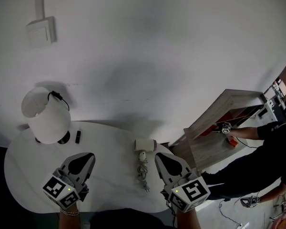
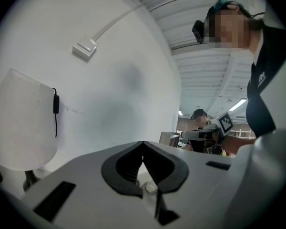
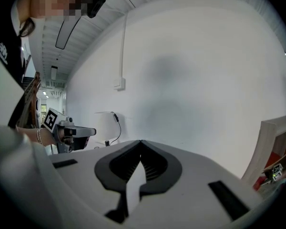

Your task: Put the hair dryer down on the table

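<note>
The white hair dryer lies on the white oval table at its middle, with its bundled cord trailing toward the front edge. No gripper touches it. My left gripper hovers to its left, shut and empty. My right gripper hovers just to its right, also shut with nothing in it. In the left gripper view the jaws meet at the tips. The right gripper view shows its jaws closed too, with the left gripper off to the side.
A white table lamp with a black cord stands at the table's far left, a small dark object beside it. A wooden desk stands to the right, where another person works. A white wall rises behind.
</note>
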`<state>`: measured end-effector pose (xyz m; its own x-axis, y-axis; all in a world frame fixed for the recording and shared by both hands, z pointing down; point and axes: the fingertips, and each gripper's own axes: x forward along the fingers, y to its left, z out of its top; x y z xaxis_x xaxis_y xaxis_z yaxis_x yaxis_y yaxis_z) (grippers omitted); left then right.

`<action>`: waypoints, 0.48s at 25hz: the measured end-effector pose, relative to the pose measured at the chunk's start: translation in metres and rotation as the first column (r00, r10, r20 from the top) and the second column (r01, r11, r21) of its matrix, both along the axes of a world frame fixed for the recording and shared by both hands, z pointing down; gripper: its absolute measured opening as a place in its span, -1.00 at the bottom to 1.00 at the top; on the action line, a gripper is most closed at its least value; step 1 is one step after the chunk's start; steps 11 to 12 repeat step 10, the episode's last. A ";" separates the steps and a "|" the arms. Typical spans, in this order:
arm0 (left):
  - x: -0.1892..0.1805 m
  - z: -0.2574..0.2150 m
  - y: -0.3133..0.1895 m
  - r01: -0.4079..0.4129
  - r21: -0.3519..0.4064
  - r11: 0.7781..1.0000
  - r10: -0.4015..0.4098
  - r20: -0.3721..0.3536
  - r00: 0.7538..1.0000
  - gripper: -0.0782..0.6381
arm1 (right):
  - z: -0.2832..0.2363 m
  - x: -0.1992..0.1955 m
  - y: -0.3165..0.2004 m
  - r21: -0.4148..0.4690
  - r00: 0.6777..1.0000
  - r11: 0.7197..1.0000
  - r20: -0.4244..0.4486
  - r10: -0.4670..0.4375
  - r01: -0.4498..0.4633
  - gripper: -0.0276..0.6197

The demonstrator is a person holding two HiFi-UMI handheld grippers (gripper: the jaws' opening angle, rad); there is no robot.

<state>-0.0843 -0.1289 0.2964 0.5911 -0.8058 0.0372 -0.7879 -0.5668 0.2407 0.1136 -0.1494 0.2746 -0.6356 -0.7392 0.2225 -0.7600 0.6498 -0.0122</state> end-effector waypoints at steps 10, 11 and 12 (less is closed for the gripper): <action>0.000 0.004 0.005 -0.005 -0.009 1.000 0.005 -0.002 1.000 -0.74 | 0.001 -0.001 0.002 0.007 1.000 1.000 -0.024 0.015 -0.015 -0.86; 0.000 0.004 0.005 -0.005 -0.009 1.000 0.005 -0.002 1.000 -0.74 | 0.001 -0.001 0.002 0.007 1.000 1.000 -0.024 0.015 -0.015 -0.86; 0.000 0.004 0.005 -0.005 -0.009 1.000 0.005 -0.002 1.000 -0.74 | 0.001 -0.001 0.002 0.007 1.000 1.000 -0.024 0.015 -0.015 -0.86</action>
